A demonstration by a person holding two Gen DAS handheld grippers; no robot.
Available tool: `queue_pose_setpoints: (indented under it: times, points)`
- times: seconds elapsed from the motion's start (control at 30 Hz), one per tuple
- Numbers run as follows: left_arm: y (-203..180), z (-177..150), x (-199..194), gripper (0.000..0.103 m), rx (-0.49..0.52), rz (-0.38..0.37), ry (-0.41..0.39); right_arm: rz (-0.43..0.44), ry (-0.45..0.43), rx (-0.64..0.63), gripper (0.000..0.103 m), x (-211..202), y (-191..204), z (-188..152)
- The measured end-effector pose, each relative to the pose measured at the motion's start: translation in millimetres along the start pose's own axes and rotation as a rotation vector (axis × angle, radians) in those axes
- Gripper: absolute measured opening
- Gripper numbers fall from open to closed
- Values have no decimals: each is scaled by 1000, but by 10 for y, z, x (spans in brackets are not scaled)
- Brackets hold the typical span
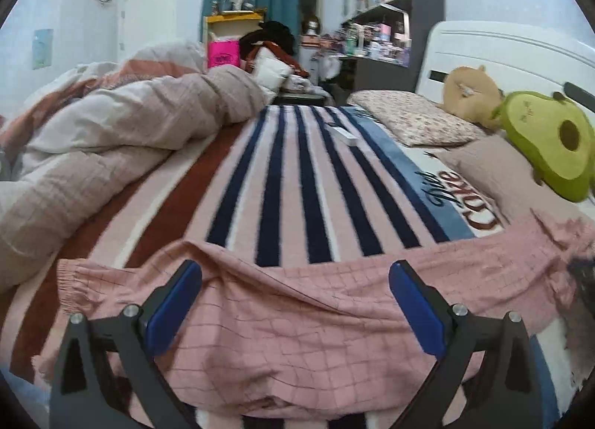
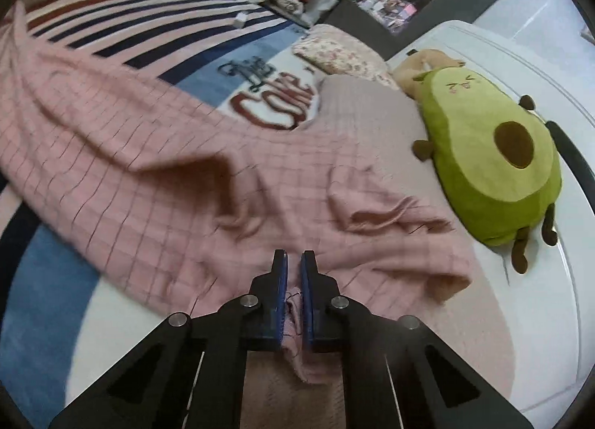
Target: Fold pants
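Pink checked pants lie spread across the striped blanket on the bed. Their elastic waistband is at the left in the left wrist view. My left gripper is open, its blue-padded fingers wide apart just above the cloth. In the right wrist view the pants stretch away to the upper left, wrinkled near the leg ends. My right gripper is shut on a fold of the pants' leg end, with pink cloth pinched between the pads.
A rumpled duvet is heaped on the left of the bed. An avocado plush, a tan plush and a floral pillow lie by the white headboard. A small white box rests on the blanket.
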State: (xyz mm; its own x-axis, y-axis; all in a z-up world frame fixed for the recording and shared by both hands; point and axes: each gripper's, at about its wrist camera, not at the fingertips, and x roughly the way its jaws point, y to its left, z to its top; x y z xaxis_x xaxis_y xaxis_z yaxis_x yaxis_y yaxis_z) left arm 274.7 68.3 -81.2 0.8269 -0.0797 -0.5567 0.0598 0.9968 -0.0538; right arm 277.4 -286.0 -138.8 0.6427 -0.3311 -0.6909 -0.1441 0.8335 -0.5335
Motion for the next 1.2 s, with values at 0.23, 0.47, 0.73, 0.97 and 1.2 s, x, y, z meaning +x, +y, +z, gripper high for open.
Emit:
queue_pose_setpoints:
  times: [0.23, 0.47, 0.73, 0.97, 1.2]
  points:
    - [-173, -71, 63, 100, 63, -46, 31, 53, -61, 53, 22, -89, -166, 236]
    - [-172, -77, 93, 100, 65, -43, 36, 121, 105, 14, 9, 294, -53, 283]
    - [-148, -97, 172, 100, 47, -33, 54, -57, 30, 127, 36, 570, -584, 475]
    - [-218, -115, 201, 100, 65, -4, 56, 12, -46, 213, 48, 378, -839, 472]
    - [-198, -104, 164, 100, 43, -29, 45, 274, -40, 77, 56, 50, -117, 303]
